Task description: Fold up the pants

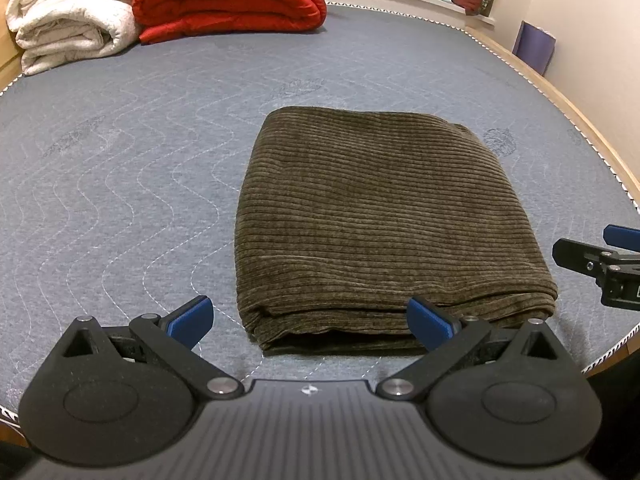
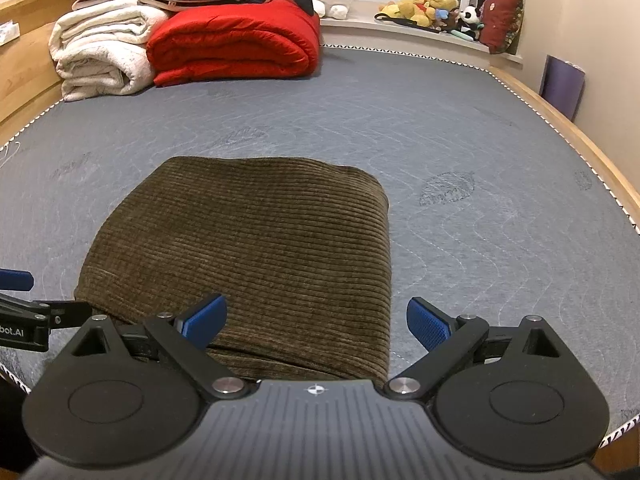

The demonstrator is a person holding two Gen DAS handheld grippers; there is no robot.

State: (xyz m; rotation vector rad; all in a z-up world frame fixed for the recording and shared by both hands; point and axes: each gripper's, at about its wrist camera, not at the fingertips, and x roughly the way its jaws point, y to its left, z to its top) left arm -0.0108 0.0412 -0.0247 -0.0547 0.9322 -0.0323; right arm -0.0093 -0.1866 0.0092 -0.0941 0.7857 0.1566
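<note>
Left wrist view: left hand-held gripper spread wide, empty, low at near edge of folded brown corduroy pants on grey mattress; bundle lies dead ahead, slightly right, long axis running away from camera; right hand-held gripper pokes in at right

Right wrist view: right hand-held gripper also wide open, holding nothing, straddling bundle's near right corner; pants ahead-left; both about equally close; fold looks finished
</note>
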